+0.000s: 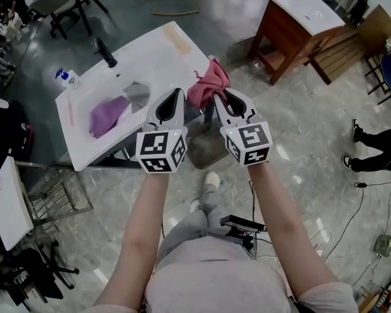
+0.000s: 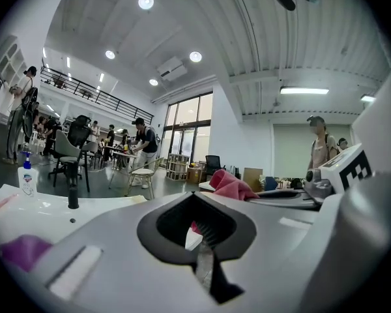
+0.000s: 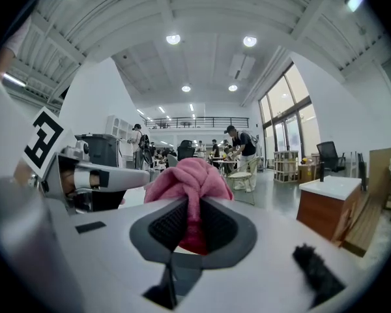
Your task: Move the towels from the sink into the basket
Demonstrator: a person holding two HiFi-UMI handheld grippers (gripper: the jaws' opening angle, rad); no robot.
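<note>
A pink towel (image 1: 208, 87) hangs bunched from my right gripper (image 1: 220, 96), just off the near right corner of the white sink top (image 1: 163, 51). In the right gripper view the gripper (image 3: 190, 215) is shut on the pink towel (image 3: 186, 178), with cloth pinched between the ribbed pads. My left gripper (image 1: 176, 95) sits close beside it on the left, over the sink's near edge, shut on nothing (image 2: 199, 232). A purple towel (image 1: 107, 115) and a grey towel (image 1: 138, 94) lie in the sink. What looks like the grey-beige basket (image 1: 207, 151) stands on the floor below the grippers.
A black faucet (image 1: 106, 53) and a soap bottle (image 1: 65, 77) stand at the sink's far side. A second wooden vanity (image 1: 293, 28) is at the upper right. A person's legs (image 1: 375, 152) lie on the floor at the right. A metal rack (image 1: 52, 197) stands at the left.
</note>
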